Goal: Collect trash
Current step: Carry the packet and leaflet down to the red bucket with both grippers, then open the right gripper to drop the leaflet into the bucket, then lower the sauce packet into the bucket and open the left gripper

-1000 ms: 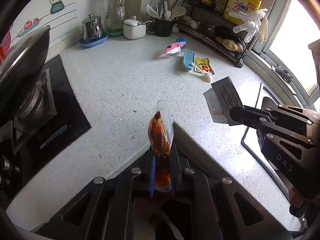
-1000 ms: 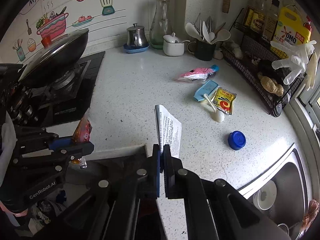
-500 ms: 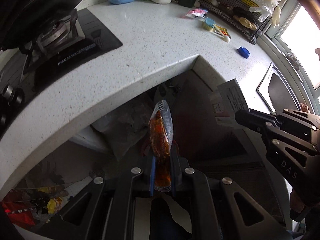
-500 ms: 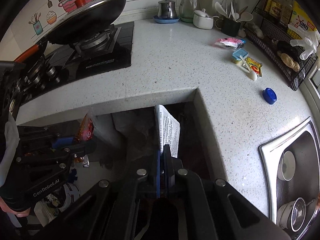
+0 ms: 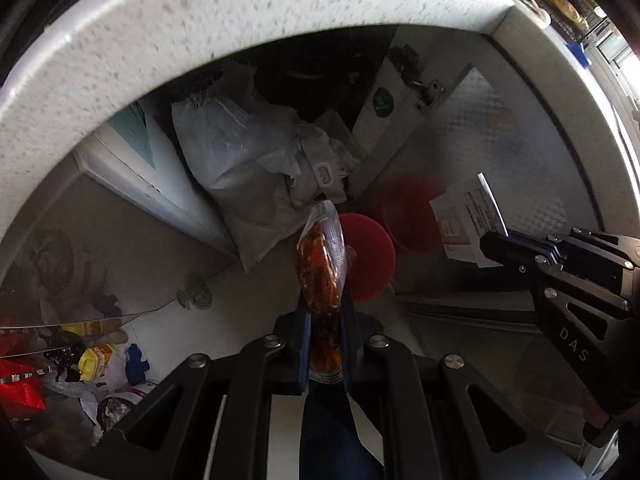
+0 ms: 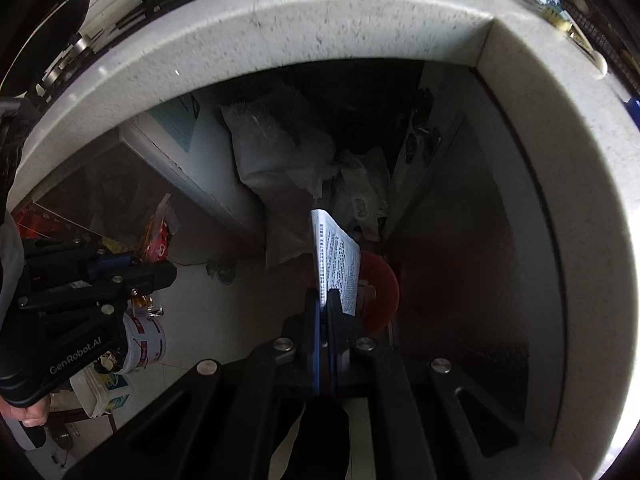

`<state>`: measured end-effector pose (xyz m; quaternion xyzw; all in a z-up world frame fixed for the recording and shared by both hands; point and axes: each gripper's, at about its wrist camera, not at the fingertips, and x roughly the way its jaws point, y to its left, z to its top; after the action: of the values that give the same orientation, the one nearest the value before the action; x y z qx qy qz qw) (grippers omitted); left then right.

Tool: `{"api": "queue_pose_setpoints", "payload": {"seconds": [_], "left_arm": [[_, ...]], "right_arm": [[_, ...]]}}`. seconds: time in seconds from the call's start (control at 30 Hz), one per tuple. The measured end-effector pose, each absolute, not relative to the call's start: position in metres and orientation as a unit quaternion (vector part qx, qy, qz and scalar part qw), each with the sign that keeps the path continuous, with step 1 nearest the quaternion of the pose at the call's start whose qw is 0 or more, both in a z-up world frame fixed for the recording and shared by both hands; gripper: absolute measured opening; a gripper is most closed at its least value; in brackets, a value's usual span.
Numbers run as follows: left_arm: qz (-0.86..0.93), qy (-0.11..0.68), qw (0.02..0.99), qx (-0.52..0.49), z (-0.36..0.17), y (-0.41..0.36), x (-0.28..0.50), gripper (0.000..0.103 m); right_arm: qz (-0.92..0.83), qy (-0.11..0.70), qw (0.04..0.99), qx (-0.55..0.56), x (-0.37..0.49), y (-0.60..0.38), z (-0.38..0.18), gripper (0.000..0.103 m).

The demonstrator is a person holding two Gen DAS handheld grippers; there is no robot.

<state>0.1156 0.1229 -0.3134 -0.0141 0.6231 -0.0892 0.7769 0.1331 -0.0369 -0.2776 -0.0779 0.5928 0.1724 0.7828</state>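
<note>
Both tools lower, countertop overhead

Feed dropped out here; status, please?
Left tongs shut on sauce packet. Right tongs shut on printed leaflet. Red bin below, nothing between.

Home kitchen — speckled stone countertop, open under-counter cupboard

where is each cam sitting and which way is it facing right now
Left wrist: on the left gripper, facing steeply down past the counter edge to a red bin; its fingers clamp a sauce packet; the right gripper shows.
Right wrist: on the right gripper, facing down likewise; it pinches a leaflet; the left gripper and a hand show.
Shared: bin, sacks, counter edge.
</note>
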Motion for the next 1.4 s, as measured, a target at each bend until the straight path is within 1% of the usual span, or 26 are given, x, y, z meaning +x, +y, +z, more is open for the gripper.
{"api": "queue_pose_setpoints", "payload": {"seconds": [0.27, 0.37, 0.53, 0.73, 0.93, 1.0, 1.07, 1.13, 1.2, 1.23, 1.27, 1.33, 1.4], "left_arm": [[-0.078, 0.637, 0.767, -0.013, -0.407, 0.123, 0.141, 0.010], [-0.075, 0.638, 0.767, 0.008, -0.442, 0.121, 0.147, 0.010], [-0.075, 0.652, 0.755, 0.015, -0.490, 0.118, 0.154, 0.010], [-0.077, 0.664, 0.743, 0.016, -0.514, 0.116, 0.156, 0.010], [-0.090, 0.666, 0.740, 0.034, -0.513, 0.110, 0.153, 0.010], [-0.098, 0.663, 0.741, 0.039, -0.512, 0.109, 0.153, 0.010], [-0.105, 0.660, 0.742, 0.042, -0.508, 0.107, 0.152, 0.010], [-0.108, 0.658, 0.743, 0.046, -0.506, 0.105, 0.152, 0.010], [-0.113, 0.657, 0.744, 0.047, -0.504, 0.103, 0.153, 0.010], [-0.117, 0.655, 0.745, 0.048, -0.502, 0.102, 0.153, 0.010], [-0.121, 0.652, 0.746, 0.049, -0.500, 0.100, 0.153, 0.010], [-0.132, 0.647, 0.749, 0.054, -0.496, 0.096, 0.153, 0.010], [-0.141, 0.645, 0.748, 0.064, -0.495, 0.091, 0.154, 0.010]], "right_arm": [[0.161, 0.622, 0.763, -0.070, 0.151, -0.037, -0.384, 0.002], [0.159, 0.629, 0.759, -0.060, 0.158, -0.037, -0.426, 0.002], [0.148, 0.642, 0.750, -0.051, 0.166, -0.036, -0.484, 0.002], [0.142, 0.648, 0.747, -0.045, 0.169, -0.039, -0.518, 0.002], [0.143, 0.646, 0.748, -0.041, 0.168, -0.047, -0.522, 0.004], [0.136, 0.640, 0.756, -0.036, 0.168, -0.047, -0.521, 0.017], [0.122, 0.630, 0.766, -0.040, 0.167, -0.048, -0.515, 0.039], [0.112, 0.622, 0.774, -0.047, 0.164, -0.050, -0.510, 0.046], [0.105, 0.620, 0.776, -0.047, 0.162, -0.053, -0.507, 0.047], [0.101, 0.622, 0.775, -0.045, 0.162, -0.055, -0.506, 0.051], [0.100, 0.624, 0.774, -0.040, 0.162, -0.057, -0.505, 0.062], [0.098, 0.625, 0.774, -0.030, 0.159, -0.061, -0.504, 0.071], [0.085, 0.625, 0.776, -0.024, 0.157, -0.065, -0.502, 0.074]]}}
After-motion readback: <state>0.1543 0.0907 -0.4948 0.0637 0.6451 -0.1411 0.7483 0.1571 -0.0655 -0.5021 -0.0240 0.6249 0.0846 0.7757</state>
